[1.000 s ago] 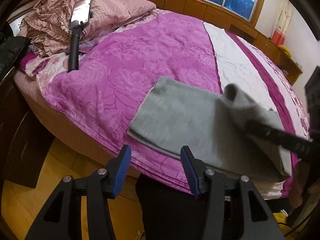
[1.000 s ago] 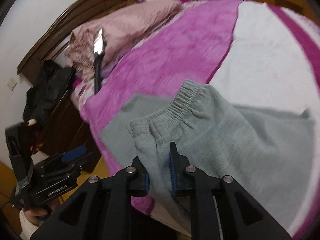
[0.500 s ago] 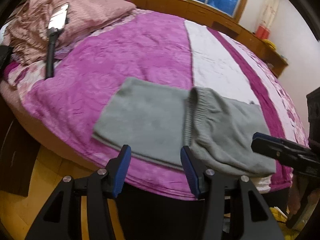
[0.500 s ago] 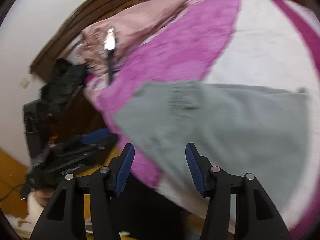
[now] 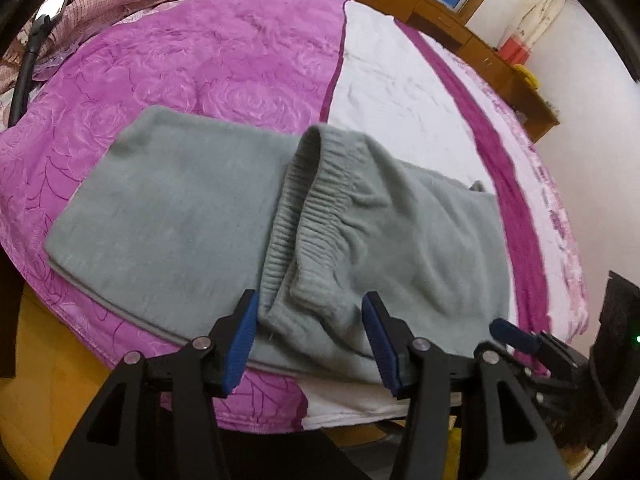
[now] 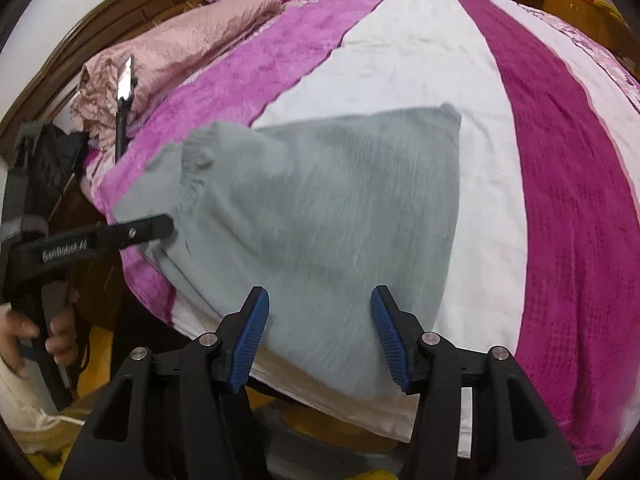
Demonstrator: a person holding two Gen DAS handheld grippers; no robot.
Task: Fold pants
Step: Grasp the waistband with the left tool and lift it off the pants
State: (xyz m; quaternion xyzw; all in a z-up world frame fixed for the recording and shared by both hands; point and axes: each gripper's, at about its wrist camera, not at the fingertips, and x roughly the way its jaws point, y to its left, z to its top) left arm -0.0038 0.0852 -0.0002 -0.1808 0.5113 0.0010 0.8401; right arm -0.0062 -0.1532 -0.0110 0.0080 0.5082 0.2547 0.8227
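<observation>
grey pants (image 5: 224,216) folded on purple-and-white bedspread (image 5: 224,64), ribbed waistband (image 5: 304,216) on top

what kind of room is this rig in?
A home bedroom, most likely: a bed under a magenta-and-white blanket, pink bedding heaped against a wooden headboard, and grey pants laid out for folding.

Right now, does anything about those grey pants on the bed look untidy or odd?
Slightly. The grey pants are folded over, but the ribbed waistband lies bunched and gaping open across the middle rather than flat, well short of the far edge beneath. Nothing looks spilled or damaged. Both grippers hang open over the cloth, holding nothing.
</observation>
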